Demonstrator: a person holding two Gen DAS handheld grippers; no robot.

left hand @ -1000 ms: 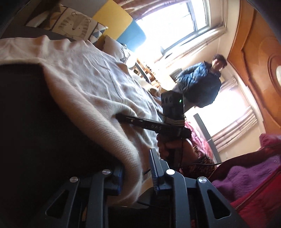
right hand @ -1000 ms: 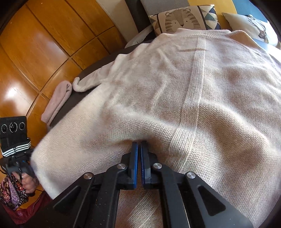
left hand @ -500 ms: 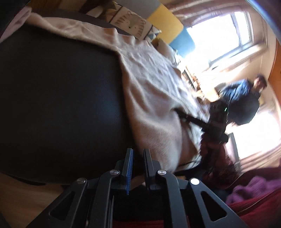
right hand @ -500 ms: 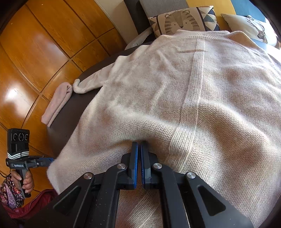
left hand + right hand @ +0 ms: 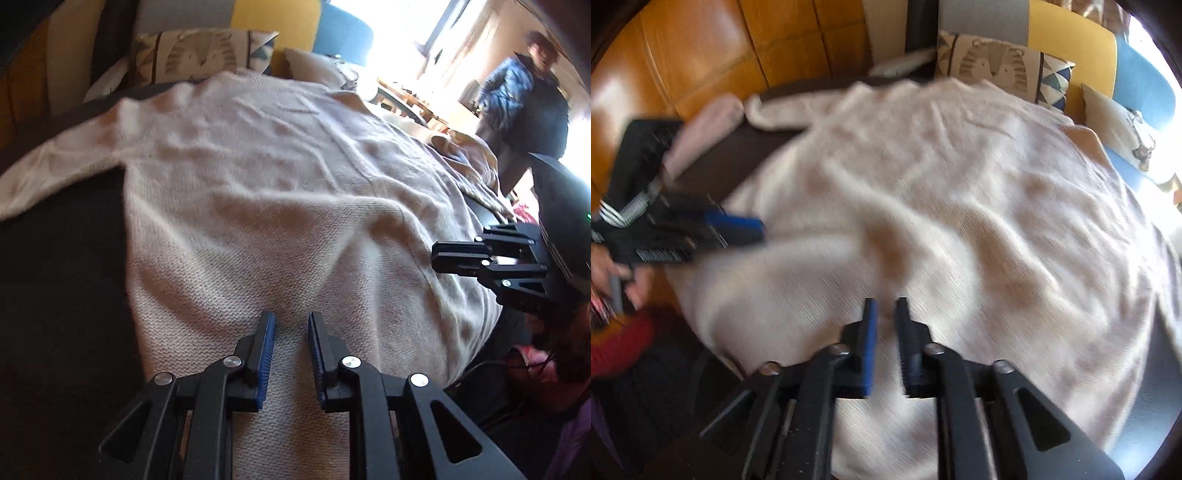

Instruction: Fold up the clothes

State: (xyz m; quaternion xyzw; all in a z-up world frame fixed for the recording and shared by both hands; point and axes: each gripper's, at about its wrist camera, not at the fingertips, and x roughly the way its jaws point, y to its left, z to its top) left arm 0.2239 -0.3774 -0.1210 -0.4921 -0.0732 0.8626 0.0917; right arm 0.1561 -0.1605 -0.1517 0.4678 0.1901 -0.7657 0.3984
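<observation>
One large cream knitted sweater point(image 5: 280, 192) is lying spread, front down or up I cannot tell, over a dark rounded seat point(image 5: 62, 280), its sleeve point(image 5: 783, 110) trailing off toward the wooden wall panels point(image 5: 701, 48). Folding is barely beginning, by my judgement: no fold is showing yet, and body and sleeves are all waiting to be turned in. Both tools are hovering at the near hem. The left gripper point(image 5: 291, 332) and the right gripper point(image 5: 884, 325) have just been opening; their blue-padded jaws are standing slightly apart over the knit, pinching nothing.
</observation>
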